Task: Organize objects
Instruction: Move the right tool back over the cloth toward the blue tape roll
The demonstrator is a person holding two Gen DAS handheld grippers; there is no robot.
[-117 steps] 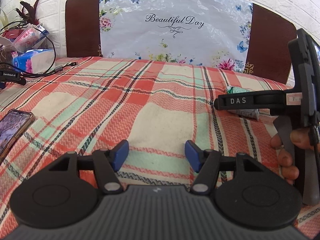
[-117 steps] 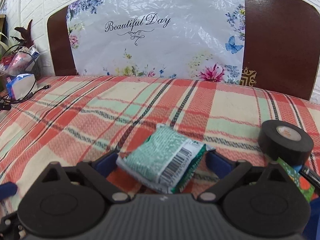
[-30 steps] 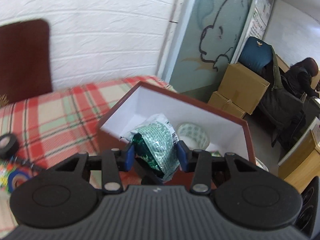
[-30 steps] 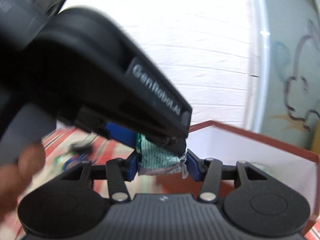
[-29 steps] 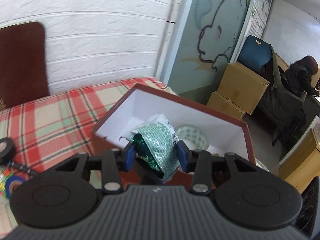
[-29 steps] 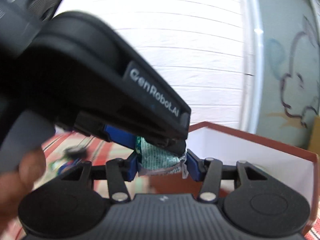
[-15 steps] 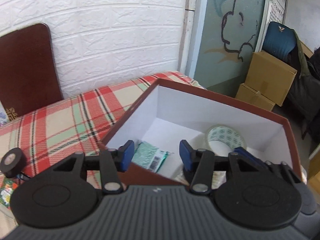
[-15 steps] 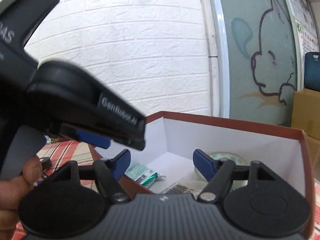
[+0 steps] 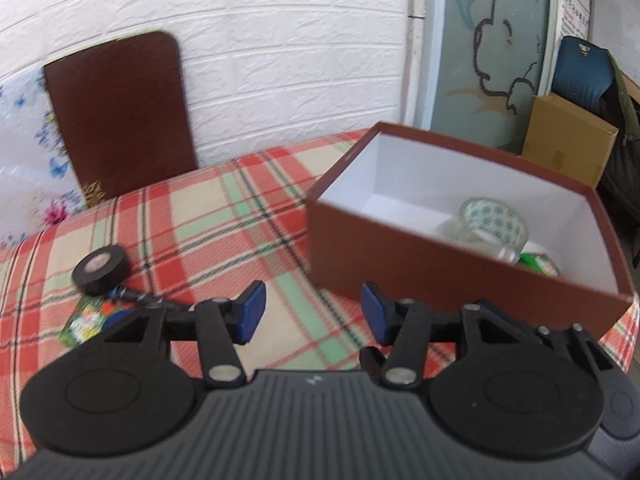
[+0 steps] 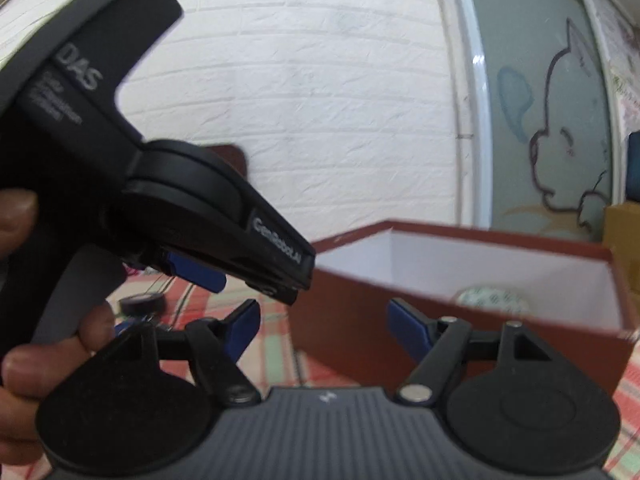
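Note:
A brown box (image 9: 460, 268) with a white inside stands on the plaid cloth; it also shows in the right wrist view (image 10: 460, 292). A patterned tape roll (image 9: 494, 226) and a green item (image 9: 538, 262) lie inside it. My left gripper (image 9: 310, 316) is open and empty, in front of the box's near left corner. My right gripper (image 10: 322, 332) is open and empty, just before the box wall. The left gripper's body (image 10: 168, 208) crosses the right wrist view. A black tape roll (image 9: 102, 270) lies on the cloth to the left.
A colourful packet (image 9: 92, 318) and a dark pen-like item (image 9: 140, 298) lie beside the black tape. A brown headboard (image 9: 120, 116) and white brick wall stand behind. Cardboard boxes (image 9: 568, 140) and a blue chair (image 9: 580, 68) stand beyond the bed's right edge.
Both grippers let go of the green packet into the box, then drew back from the box. The left view has swung left, bringing the black tape into sight.

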